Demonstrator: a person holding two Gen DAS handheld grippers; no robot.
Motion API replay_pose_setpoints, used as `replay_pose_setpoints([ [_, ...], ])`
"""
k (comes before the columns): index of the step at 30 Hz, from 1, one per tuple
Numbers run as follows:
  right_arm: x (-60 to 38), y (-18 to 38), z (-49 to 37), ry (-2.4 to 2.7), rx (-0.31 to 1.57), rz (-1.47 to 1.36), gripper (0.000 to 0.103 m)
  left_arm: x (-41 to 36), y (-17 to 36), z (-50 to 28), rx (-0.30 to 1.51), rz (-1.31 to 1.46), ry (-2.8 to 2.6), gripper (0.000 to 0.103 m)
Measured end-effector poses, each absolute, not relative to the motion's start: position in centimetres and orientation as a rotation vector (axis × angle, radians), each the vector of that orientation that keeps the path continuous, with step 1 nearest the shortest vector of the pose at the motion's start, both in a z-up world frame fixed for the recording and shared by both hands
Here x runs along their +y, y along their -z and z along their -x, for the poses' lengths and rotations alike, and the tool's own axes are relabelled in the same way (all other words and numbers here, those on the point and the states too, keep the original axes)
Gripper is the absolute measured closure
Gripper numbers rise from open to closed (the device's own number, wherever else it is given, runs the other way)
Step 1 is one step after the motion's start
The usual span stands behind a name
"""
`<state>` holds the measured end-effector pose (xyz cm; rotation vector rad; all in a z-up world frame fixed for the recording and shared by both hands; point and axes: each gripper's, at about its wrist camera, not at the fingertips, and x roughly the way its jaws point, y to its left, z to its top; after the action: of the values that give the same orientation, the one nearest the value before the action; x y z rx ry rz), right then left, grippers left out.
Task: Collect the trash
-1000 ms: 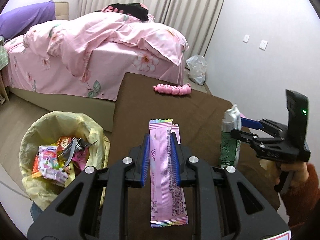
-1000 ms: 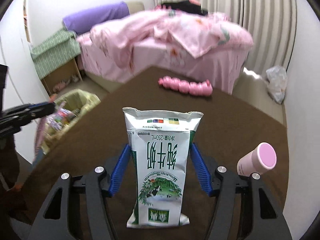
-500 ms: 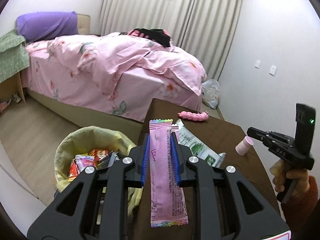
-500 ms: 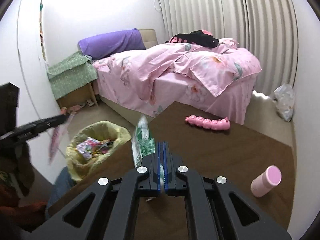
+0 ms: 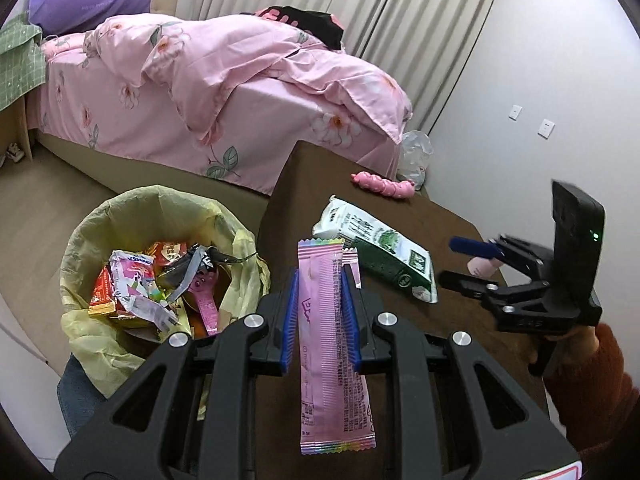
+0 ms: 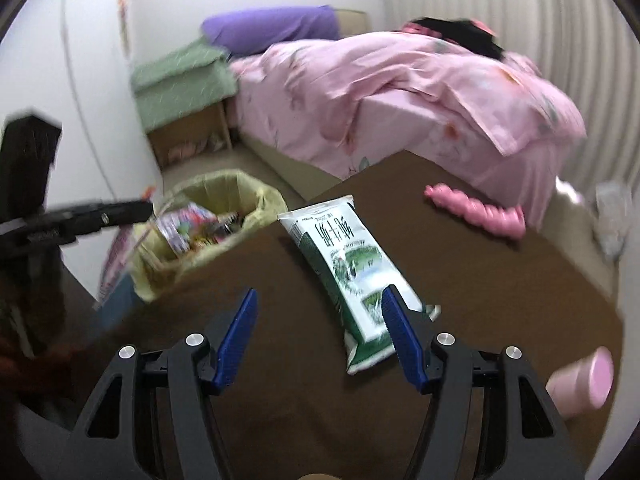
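down on the floor at the left, a bin (image 5: 160, 272) lined with a yellowish bag is sitting just beside the brown table's (image 5: 452, 224) edge, and it is holding a heap of crumpled snack wrappers (image 5: 136, 288), red, pink and silver ones lying over one another. nearest me, the left gripper (image 5: 320, 312) is pinching a long pink wrapper (image 5: 328, 344) upright between its blue pads, and it is hanging over the table edge next to the bin. a green and white milk pouch (image 5: 384, 252) is lying flat on the table, tilted, with one end pointing at the bin. the right gripper (image 6: 320, 336) is standing spread wide with nothing in it; its jaws have just been opening, and its right pad is overlapping the pouch's near end in the right wrist view. further right a pink cup (image 6: 584, 380) is lying on its side, well apart from a knobbly pink toy (image 5: 382, 185) near the far edge. behind everything a bed (image 5: 224, 80) with pink floral covers is filling the room
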<state>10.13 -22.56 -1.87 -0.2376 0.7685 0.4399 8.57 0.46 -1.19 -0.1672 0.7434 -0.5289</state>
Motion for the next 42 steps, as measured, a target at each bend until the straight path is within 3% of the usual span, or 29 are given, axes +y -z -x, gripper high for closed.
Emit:
replay_pose_setpoints([
  [6,-19.1,4.2,-15.5,-0.429,0.849,0.41,0.043,1.1,1.9,-9.8,0.757,0.164,0.494,0.084],
  [14,-18.0,6.1,-20.4,-0.452,0.985,0.382,0.043,3.1,3.0,-11.1,0.777,0.189,0.462,0.084],
  [34,-14.4,-3.9,-15.5,-0.554,0.543,0.111,0.044,10.2,0.0,-12.6,0.622,0.288,0.284,0.084],
  [42,-8.9,-1.4,-20.3,-0.651,0.603,-0.064,0.044,13.7,2.2,-15.0,0.63,0.343,0.186,0.084],
])
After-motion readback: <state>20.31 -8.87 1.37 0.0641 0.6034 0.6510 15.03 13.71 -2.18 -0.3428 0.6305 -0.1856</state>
